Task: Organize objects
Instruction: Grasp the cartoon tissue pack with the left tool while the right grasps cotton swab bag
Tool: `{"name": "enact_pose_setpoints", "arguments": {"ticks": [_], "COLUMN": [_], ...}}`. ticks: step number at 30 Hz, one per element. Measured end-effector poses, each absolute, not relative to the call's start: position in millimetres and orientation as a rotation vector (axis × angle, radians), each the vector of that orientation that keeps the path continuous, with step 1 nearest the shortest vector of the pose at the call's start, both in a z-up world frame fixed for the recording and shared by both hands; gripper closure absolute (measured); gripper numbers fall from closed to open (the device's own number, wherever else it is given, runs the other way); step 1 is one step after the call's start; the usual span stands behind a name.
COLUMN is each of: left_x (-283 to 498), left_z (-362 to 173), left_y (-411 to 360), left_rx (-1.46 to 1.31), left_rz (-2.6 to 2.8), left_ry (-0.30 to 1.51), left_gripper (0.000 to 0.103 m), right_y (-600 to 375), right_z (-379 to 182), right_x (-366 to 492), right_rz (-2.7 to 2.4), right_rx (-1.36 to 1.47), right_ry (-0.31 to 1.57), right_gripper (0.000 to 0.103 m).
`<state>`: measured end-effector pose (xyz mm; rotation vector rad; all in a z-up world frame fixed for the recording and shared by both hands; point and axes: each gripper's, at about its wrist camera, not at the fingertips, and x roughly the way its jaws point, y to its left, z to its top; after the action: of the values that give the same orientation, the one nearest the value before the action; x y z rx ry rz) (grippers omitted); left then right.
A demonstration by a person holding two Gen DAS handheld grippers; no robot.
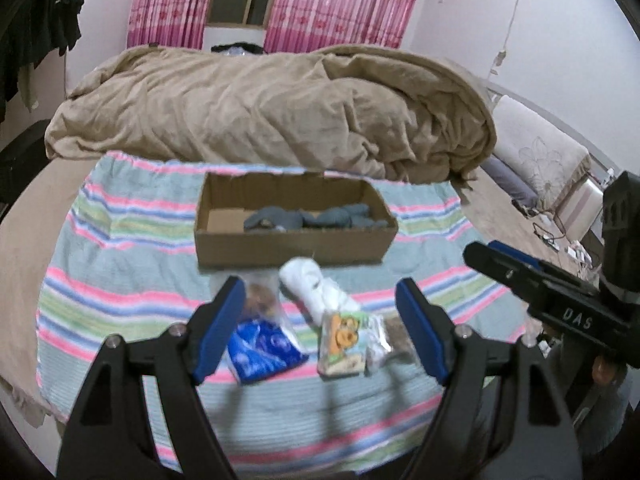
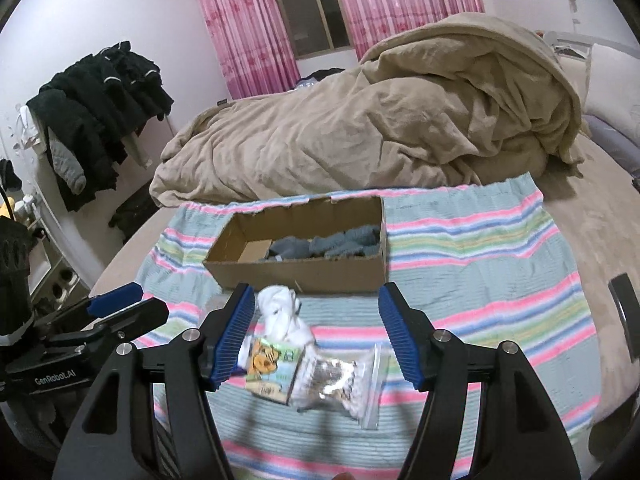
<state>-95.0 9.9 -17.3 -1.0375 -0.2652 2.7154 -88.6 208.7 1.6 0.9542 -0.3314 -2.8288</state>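
An open cardboard box (image 1: 292,242) (image 2: 304,270) with grey socks (image 1: 316,218) (image 2: 328,244) inside lies on a striped cloth (image 1: 120,280) (image 2: 480,272) on the bed. In front of it lie a white sock roll (image 1: 316,286) (image 2: 280,312), a blue packet (image 1: 264,348), a cartoon snack packet (image 1: 346,336) (image 2: 272,364), a clear zip bag (image 2: 344,380) (image 1: 378,344) and a small bag of brown bits (image 1: 260,300). My left gripper (image 1: 320,328) is open above the packets. My right gripper (image 2: 316,336) is open above the snack packet and the zip bag; it also shows in the left wrist view (image 1: 500,258).
A crumpled beige duvet (image 1: 272,108) (image 2: 380,128) fills the bed behind the box. Dark clothes (image 2: 96,120) hang on a rack at the left wall. Pink curtains (image 1: 280,0) cover the window. A sofa (image 1: 540,152) and floor clutter are to the right.
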Motion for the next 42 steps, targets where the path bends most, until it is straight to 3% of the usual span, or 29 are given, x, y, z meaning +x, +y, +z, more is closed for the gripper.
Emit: {"name": "enact_pose_setpoints", "arguments": {"ticks": [16,32,40,42], "left_x": [-87,-109,-117,-118], "left_z": [-89,-128,-140,-142], "left_y": [32,55,70,70], "left_rx": [-1.244,-1.241,-1.226,-1.227], "left_rz": [2.604,2.549,2.522,2.526], "left_ry": [-0.260,-0.203,-0.141,-0.145], "left_gripper": [0.024,0.025,0.051,0.055], "right_y": [230,228,218,215], "right_z": [-64,-121,-132,-135], "right_x": [-81,-108,-120,-122], "right_rz": [-2.755,-2.639,-2.521,-2.515], "right_rx": [1.155,1.308,1.300,1.303], "right_ry": [-0.415,-0.462,-0.503,-0.496], "right_gripper": [0.035,0.035,0.035,0.043]}}
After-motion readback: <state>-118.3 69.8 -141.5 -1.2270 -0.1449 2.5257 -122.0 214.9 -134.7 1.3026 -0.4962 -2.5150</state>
